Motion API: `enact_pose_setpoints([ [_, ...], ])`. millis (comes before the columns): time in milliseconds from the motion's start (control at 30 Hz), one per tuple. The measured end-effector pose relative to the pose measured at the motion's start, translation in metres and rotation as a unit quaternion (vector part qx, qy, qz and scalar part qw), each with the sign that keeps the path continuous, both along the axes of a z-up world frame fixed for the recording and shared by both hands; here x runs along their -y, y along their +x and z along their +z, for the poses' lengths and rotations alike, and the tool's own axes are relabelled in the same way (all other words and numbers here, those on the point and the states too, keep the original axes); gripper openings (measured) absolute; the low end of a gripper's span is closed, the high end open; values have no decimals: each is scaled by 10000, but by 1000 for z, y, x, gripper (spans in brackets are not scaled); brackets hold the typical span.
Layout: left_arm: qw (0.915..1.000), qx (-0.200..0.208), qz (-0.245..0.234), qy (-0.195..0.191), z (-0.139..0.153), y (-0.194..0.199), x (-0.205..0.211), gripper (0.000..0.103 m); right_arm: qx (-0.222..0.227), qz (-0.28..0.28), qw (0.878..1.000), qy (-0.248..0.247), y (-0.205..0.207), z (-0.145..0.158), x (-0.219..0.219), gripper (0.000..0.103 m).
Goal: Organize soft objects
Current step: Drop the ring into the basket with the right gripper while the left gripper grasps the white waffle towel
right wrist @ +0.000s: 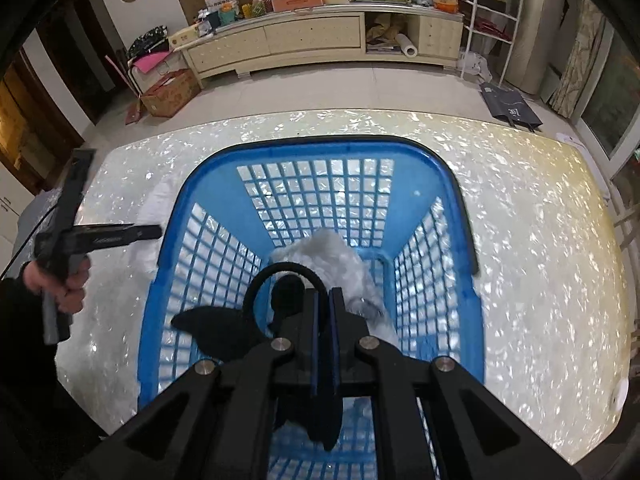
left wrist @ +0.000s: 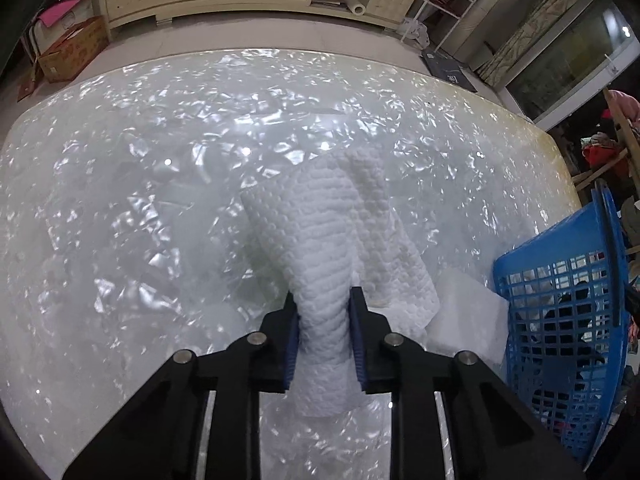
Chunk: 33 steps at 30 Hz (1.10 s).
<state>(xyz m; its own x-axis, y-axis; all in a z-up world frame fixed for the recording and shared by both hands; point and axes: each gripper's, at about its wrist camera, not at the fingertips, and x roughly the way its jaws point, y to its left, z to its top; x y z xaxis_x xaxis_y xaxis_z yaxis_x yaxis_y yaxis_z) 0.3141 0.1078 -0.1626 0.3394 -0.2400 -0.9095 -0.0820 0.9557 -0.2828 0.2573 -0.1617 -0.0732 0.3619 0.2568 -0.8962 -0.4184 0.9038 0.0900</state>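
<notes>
My left gripper (left wrist: 325, 300) is shut on a white quilted cloth (left wrist: 326, 240), which is bunched between the pads and trails forward onto the pearly white table (left wrist: 140, 160). A blue lattice basket (left wrist: 568, 300) stands at its right. In the right wrist view my right gripper (right wrist: 325, 300) hangs over the basket (right wrist: 320, 200), shut on a black soft item (right wrist: 216, 328) with a looped strap. A white fluffy item (right wrist: 340, 264) lies in the basket beneath. The left gripper's handle (right wrist: 72, 240) shows at the left.
Another white soft piece (left wrist: 468, 312) lies between the cloth and the basket. Beyond the table are a cream cabinet (right wrist: 300, 44), a cardboard box (right wrist: 170, 92) and a white wire rack (right wrist: 488, 20). Chairs with clothes (left wrist: 612, 140) stand at the right.
</notes>
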Motion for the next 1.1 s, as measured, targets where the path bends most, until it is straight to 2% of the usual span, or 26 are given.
enact_pose_setpoints([
  [200, 9998, 153, -67, 45, 22, -16, -2, 19, -203, 104, 9993, -306, 10, -19, -13, 5],
  [433, 9990, 423, -162, 60, 56, -37, -1, 19, -309, 45, 9991, -292, 8, -23, -9, 6],
  [533, 9984, 521, -230, 60, 67, -49, 5, 19, -305, 7, 9989, -362, 14, -20, -13, 22],
  [567, 9982, 544, -243, 50, 70, -52, 6, 19, -312, 8, 9988, -379, 12, -20, -13, 38],
  [600, 9980, 569, -260, 44, 73, -55, 8, 19, -298, 5, 9989, -371, 10, -20, -16, 49],
  [767, 9970, 675, -377, 56, 88, -74, 20, 19, -201, 1, 9992, -350, -9, -13, -10, 56],
  [967, 9951, 847, -497, 63, 111, -98, 34, 19, -100, -71, 9997, -193, -38, 3, 5, 78],
  [1100, 9935, 974, -591, 12, 129, -112, 46, 19, 17, -81, 9998, -167, -59, 14, 15, 87],
])
